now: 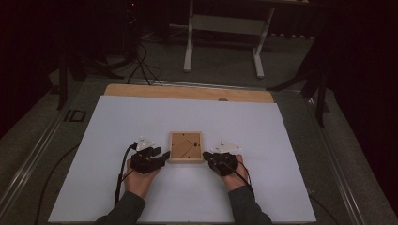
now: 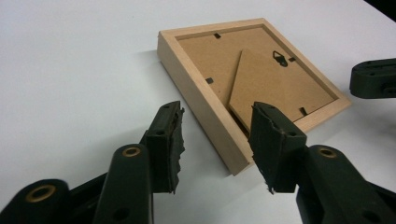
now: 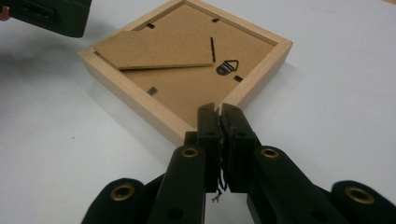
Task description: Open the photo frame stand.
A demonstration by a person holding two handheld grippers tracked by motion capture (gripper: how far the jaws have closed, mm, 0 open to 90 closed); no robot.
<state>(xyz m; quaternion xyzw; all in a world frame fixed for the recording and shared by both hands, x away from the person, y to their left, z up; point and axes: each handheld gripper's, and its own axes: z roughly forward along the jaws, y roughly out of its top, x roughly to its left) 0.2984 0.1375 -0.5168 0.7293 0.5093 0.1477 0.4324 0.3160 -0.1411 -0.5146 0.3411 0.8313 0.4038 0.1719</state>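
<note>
A small square light-wood picture frame (image 1: 186,146) lies face down at the white counter's (image 1: 117,140) centre, light, rigid, best gripped by its rim. Left gripper (image 2: 217,140), at nine o'clock, stands spread; right gripper (image 3: 219,126), at three o'clock, is pressed together, holding nothing.

No readable text, labels or numbers anywhere.

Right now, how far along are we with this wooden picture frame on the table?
Done: the wooden picture frame lies face down on the white board, its backing board seated and the stand flap slightly lifted. In hand: the right gripper, jaws shut, is at the frame's corner; the left gripper stands open around the opposite corner, not pressing. Left: any opening of the back, since the clips look in place.
</note>
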